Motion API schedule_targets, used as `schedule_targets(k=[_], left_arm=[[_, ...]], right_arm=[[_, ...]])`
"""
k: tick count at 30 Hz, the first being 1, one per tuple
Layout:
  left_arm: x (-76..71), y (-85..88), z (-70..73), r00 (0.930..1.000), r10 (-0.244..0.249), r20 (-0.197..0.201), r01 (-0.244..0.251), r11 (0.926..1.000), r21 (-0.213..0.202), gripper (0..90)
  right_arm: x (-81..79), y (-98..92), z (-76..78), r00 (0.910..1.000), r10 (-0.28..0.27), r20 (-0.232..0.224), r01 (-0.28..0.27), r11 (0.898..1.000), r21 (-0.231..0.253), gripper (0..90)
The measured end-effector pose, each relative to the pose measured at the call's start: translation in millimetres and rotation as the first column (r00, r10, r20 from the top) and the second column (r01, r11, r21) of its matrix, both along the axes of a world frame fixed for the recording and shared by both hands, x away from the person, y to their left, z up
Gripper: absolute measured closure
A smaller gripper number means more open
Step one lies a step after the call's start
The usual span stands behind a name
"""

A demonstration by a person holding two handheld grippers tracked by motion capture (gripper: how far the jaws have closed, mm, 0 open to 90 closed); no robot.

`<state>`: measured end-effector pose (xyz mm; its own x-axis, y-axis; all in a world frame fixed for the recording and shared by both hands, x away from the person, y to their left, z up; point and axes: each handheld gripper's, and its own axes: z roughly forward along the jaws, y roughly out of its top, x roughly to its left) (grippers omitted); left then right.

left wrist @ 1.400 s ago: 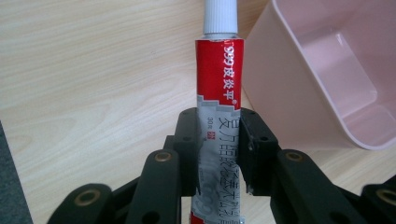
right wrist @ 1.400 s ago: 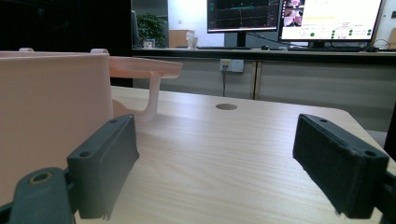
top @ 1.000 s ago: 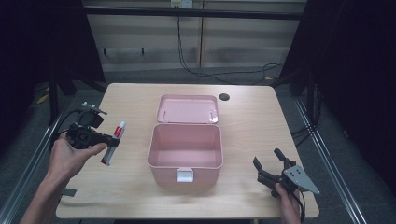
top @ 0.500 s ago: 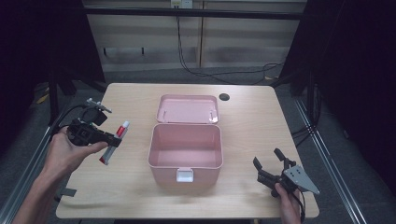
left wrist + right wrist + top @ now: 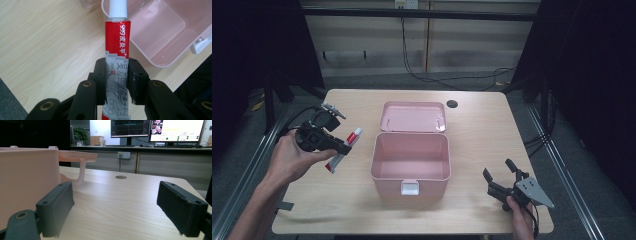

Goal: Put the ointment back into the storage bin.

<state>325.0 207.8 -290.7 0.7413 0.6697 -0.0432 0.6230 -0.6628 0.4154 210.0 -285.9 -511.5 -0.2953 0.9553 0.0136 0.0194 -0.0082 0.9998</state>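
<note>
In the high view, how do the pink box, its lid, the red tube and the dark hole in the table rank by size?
1. Pink box, largest.
2. Lid, a bit smaller, though it lies farther from the camera.
3. Red tube, partly hidden by the left tool.
4. Dark hole, smallest.

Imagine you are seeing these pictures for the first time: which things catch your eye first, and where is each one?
The open pale pink plastic box stands mid-table, its hinged lid folded back behind it. To its left, the left gripper is shut on a red and silver tube with a white cap, held above the light wooden table. The right gripper rests open near the table's front right corner.
</note>
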Motion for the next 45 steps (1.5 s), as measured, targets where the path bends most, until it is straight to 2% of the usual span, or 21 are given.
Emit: schedule_targets(k=[10, 16, 20, 22, 23, 29, 33, 38, 42, 45], left_arm=[[4.7, -20.9, 7.9, 0.9986, -0.052, 0.006, 0.052, 0.9984, 0.025, 71.3], [8.7, -33.4, 13.5, 0.9971, -0.075, 0.009, 0.075, 0.9969, 0.025, 71.3], [11.3, -42.8, 13.4, 0.9938, -0.11, 0.017, 0.109, 0.9934, 0.036, 71.3], [13.5, -48.0, 12.7, 0.9919, -0.127, 0.008, 0.126, 0.9913, 0.036, 71.3], [15.4, -51.3, 12.0, 0.9899, -0.142, 0.005, 0.142, 0.9887, 0.049, 71.3], [20.9, -65.8, 13.6, 0.9852, -0.171, -0.001, 0.171, 0.984, 0.05, 71.3], [22.5, -77.2, 13.2, 0.9812, -0.193, -0.006, 0.193, 0.9786, 0.071, 71.3], [26.9, -86.4, 11.8, 0.9783, -0.207, -0.003, 0.207, 0.9753, 0.078, 71.2], [29.0, -96.5, 9.1, 0.972, -0.235, -0.007, 0.235, 0.969, 0.078, 71.3], [28.1, -106.3, 5.5, 0.9598, -0.28, -0.014, 0.281, 0.9569, 0.075, 71.3]], right_arm=[[-0.1, 0.1, 0.0, 1.0, 0.0, 0.0, 0.0, 1.0, 0.0, 13.1], [0.0, 0.0, 0.0, 1.0, 0.001, 0.0, -0.001, 1.0, 0.0, 13.1], [-0.2, 0.0, -0.1, 1.0, 0.0, -0.001, 0.0, 1.0, 0.001, 13.1], [-0.1, -0.1, -0.1, 1.0, 0.0, 0.0, 0.0, 1.0, 0.002, 13.1], [-0.1, -0.1, 0.0, 1.0, 0.0, 0.0, 0.0, 1.0, 0.002, 13.1], [-0.1, -0.1, 0.0, 1.0, 0.0, -0.001, 0.0, 1.0, 0.003, 13.1], [-0.2, -0.1, -0.1, 1.0, 0.001, -0.001, -0.001, 1.0, 0.003, 13.1], [-0.2, -0.1, -0.1, 1.0, 0.002, 0.0, -0.002, 1.0, 0.003, 13.1], [-0.1, -0.1, -0.1, 1.0, 0.002, 0.0, -0.002, 1.0, 0.003, 13.1], [-0.2, -0.1, -0.1, 1.0, 0.002, 0.0, -0.002, 1.0, 0.003, 13.1]])
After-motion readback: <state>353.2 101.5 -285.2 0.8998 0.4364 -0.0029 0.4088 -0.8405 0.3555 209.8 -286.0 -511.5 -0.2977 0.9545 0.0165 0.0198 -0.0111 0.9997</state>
